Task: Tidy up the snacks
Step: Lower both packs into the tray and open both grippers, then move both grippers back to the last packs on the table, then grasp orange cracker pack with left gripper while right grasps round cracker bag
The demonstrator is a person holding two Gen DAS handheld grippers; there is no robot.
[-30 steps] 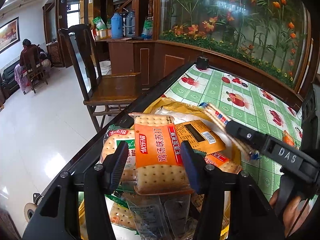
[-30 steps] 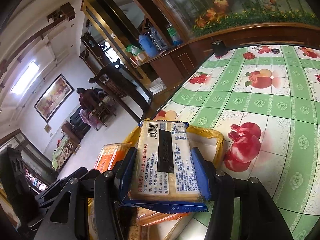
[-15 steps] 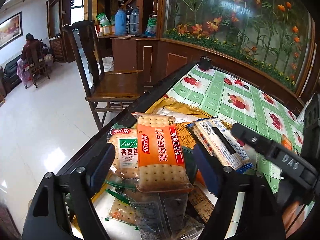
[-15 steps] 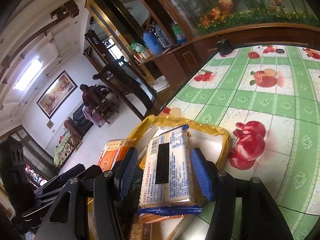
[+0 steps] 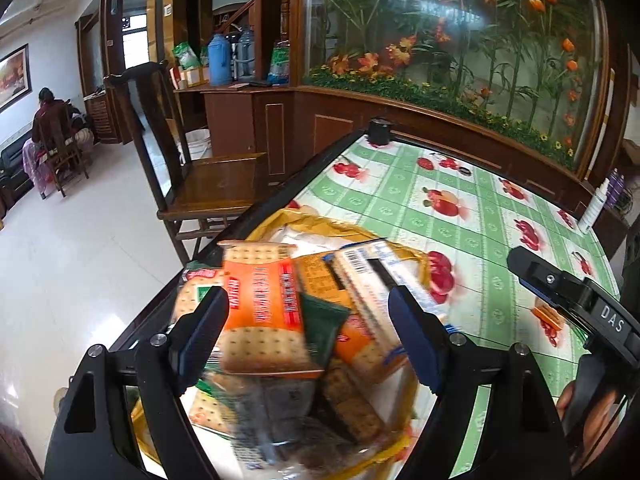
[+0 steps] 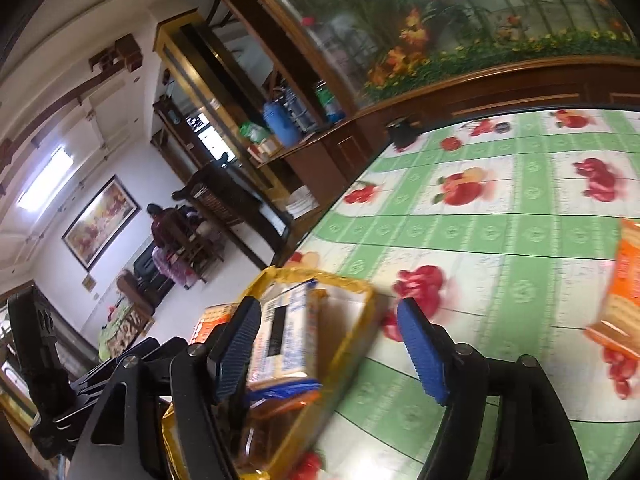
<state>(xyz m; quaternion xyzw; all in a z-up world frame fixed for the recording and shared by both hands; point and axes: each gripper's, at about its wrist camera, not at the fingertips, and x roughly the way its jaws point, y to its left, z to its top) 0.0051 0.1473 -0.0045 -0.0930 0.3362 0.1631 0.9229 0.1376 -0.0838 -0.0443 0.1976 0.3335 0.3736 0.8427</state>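
1. Left wrist view: your table (image 5: 472, 216) wears a green-checked cloth printed with red fruit, with a flower-painted glass panel (image 5: 460, 32) behind it and a wooden chair (image 5: 208, 176) beside it.
2. The yellow bag (image 5: 320, 224) at the table's near edge holds a heap of cracker packs. The orange cracker pack (image 5: 260, 312) lies on top, pale crackers showing at both ends; a white barcoded pack (image 5: 368, 276) leans beside it.
3. Your left hand-held gripper (image 5: 308, 332) has just spread wide; its blue pads touch nothing.
4. Right wrist view: the same cloth fills the frame, with a framed painting (image 6: 100, 220) on the far wall.
5. Your right hand-held gripper (image 6: 328, 344) has just been opening. The white pack sits in the bag against the left pad, the right pad well clear.
6. A second orange pack (image 6: 624, 292) lies alone on the cloth, blurred.
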